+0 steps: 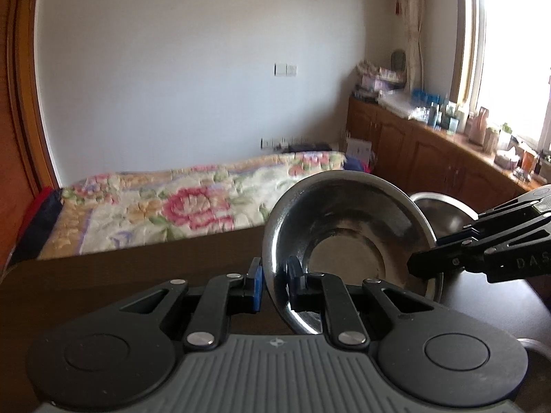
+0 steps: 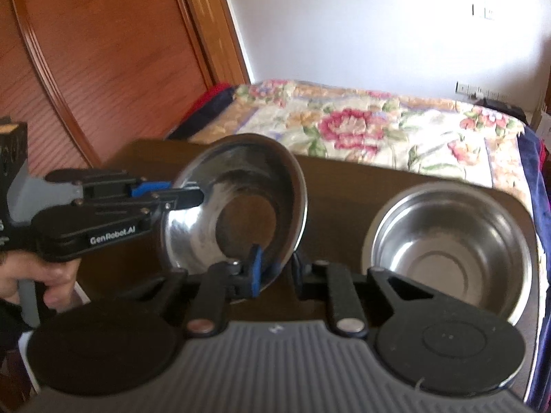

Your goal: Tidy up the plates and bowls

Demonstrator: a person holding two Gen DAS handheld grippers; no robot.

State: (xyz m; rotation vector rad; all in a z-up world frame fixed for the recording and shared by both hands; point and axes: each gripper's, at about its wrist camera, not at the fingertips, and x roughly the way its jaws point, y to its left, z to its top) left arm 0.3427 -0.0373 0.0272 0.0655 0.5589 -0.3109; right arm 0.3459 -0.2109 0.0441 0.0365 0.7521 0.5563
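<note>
Left gripper [image 1: 274,284]: we clamp the near rim of the tilted steel bowl [image 1: 347,237], one pad outside the wall, one inside.
Right gripper [image 2: 275,270]: we pinch the same bowl's rim from the other side, jaws narrow on the metal.
Tilted bowl: it hangs lifted off the dark table [image 2: 344,186], mouth leaning toward us, held by both tools.
Second bowl [image 2: 451,241]: it sits upright on the table, just beside and to the right.
Step in hand: we judge it to be nesting the lifted bowl into the second.
Doing it well: level it first, centre it above, and only then let go with both grippers.
Beyond: a floral bed [image 1: 193,203].
</note>
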